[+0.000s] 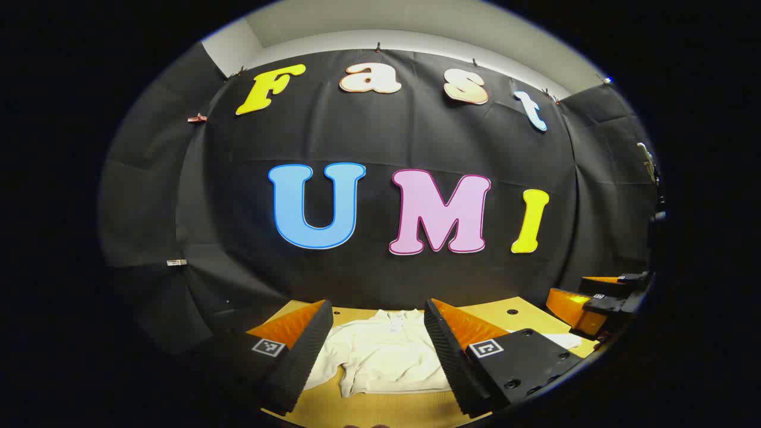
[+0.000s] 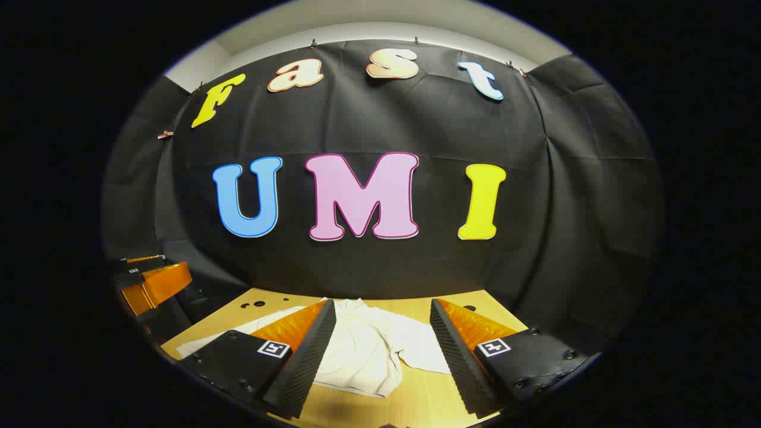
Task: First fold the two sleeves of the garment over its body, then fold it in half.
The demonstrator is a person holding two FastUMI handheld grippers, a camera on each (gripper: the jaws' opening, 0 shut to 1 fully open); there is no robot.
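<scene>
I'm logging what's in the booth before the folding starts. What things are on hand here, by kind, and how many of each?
White garment: 1, spread on the table
Wooden table: 1
Grippers: 2, the left gripper and the right gripper, both open above the garment
Total: 4

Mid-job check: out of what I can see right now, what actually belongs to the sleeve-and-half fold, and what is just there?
For the job:
- white garment, spread on the table
- left gripper, open above it
- right gripper, open above it

Just there:
- wooden table, with small holes near its far edge
- black cloth wall
</scene>
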